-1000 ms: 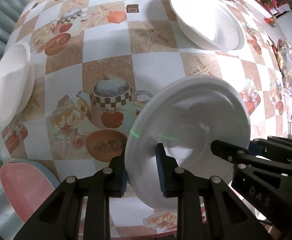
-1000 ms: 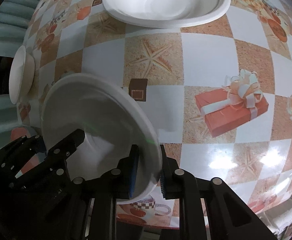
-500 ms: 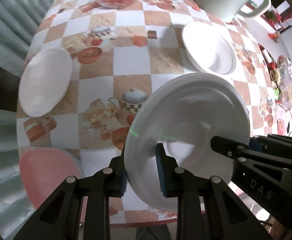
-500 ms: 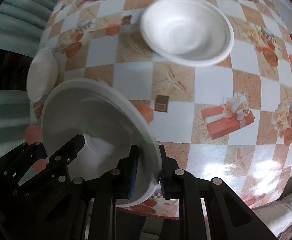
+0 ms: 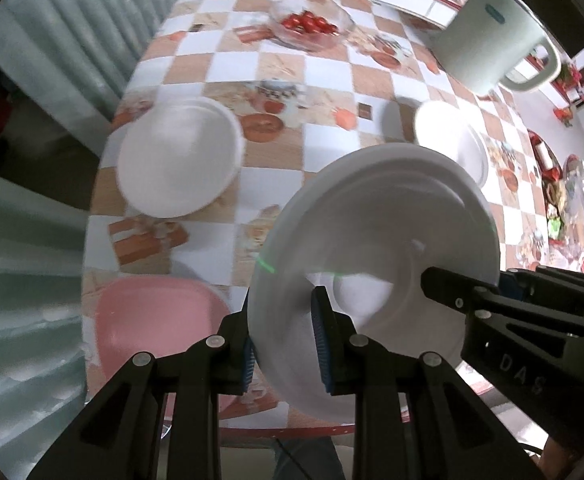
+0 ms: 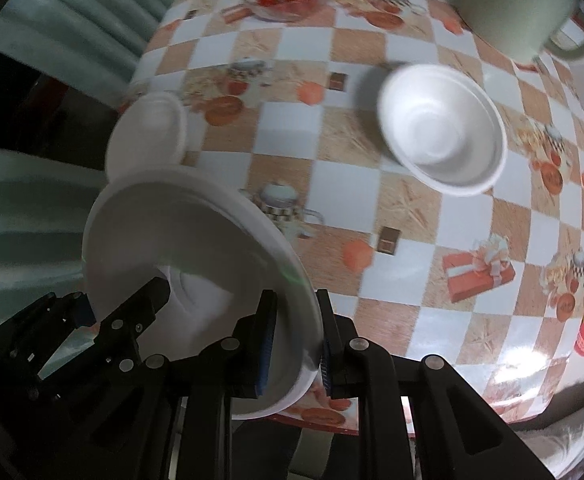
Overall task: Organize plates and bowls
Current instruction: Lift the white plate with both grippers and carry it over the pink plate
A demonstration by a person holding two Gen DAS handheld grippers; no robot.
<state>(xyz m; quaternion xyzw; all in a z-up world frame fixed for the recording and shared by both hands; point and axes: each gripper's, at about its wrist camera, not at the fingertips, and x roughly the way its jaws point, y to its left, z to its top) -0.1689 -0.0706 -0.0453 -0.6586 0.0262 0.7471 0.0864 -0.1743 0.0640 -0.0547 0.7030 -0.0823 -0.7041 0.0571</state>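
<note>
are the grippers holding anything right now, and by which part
Yes: both grip one white foam bowl by its rim, left gripper and right gripper on opposite edges.

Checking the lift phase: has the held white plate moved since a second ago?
Yes. The white plate, clamped by both grippers, has risen away from the checkered tablecloth, which now looks smaller and farther below.
</note>
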